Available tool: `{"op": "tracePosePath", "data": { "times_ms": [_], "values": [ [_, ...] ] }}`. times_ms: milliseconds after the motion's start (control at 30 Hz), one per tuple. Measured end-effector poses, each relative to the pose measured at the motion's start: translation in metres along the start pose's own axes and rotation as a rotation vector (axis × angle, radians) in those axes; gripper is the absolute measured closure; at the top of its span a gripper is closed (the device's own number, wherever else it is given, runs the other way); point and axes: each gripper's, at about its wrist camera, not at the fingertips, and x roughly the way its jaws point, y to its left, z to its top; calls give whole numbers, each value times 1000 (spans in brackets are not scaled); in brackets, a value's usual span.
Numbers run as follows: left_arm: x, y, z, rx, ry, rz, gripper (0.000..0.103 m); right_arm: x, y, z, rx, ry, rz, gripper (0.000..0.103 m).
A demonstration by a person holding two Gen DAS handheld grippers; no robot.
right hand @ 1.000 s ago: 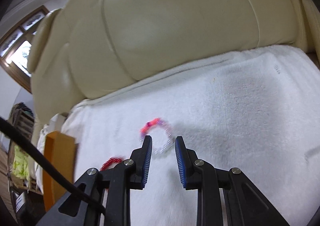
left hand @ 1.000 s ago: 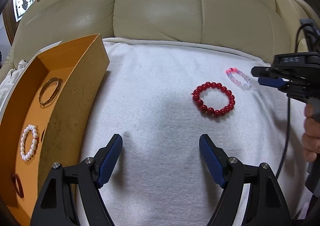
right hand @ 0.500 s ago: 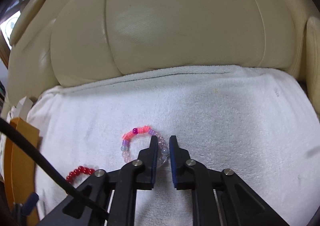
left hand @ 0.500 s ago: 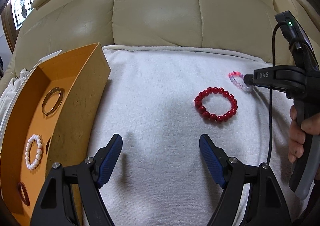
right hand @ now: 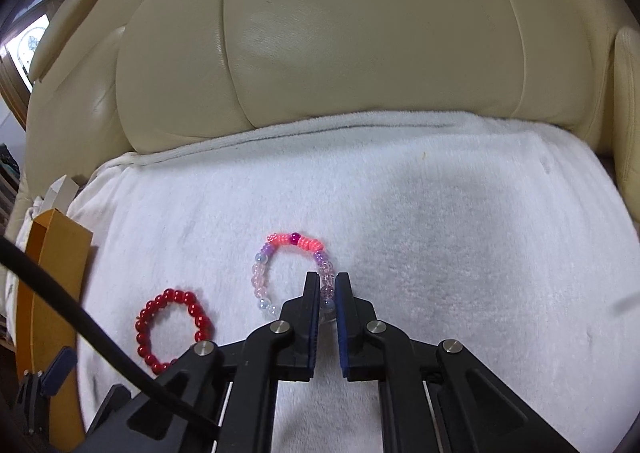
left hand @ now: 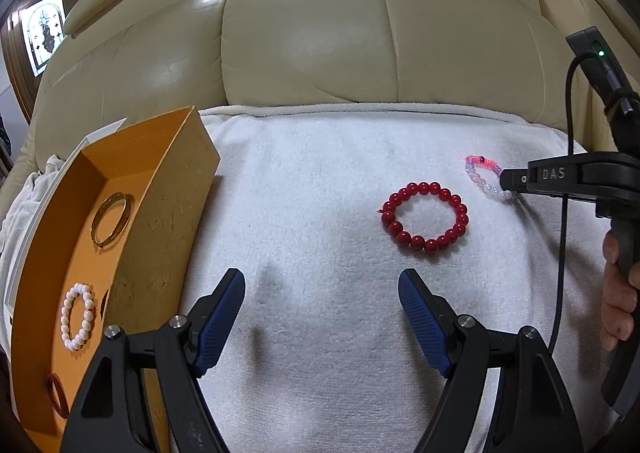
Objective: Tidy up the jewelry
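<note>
Right tool point(right hand: 328, 297) has just pressed its pads onto the pastel bead bracelet point(right hand: 280, 265) on the white towel point(right hand: 460, 253), so it seems ready to lift toward the orange box point(left hand: 120, 173).

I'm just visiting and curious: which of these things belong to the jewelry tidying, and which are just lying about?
Part of the job:
pastel bead bracelet, pinched by the right gripper
red bead bracelet
orange box with gold bangle and pearl bracelet
left gripper, open

Just there:
white towel
cream sofa

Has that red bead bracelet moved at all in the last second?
No. The red bead bracelet lies where it did on the white towel, same gap from the orange box.
</note>
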Motion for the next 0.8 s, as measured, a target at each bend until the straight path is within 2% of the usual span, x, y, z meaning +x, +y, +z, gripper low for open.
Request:
{"op": "tracePosePath", "data": {
  "times_ms": [467, 800],
  "values": [
    [0, -3, 0, 1, 2, -10, 23, -21, -36, -7, 75, 54, 46, 94],
    [12, -1, 9, -88, 22, -100, 23, -27, -56, -16, 101, 109, 87, 95]
  ]
}}
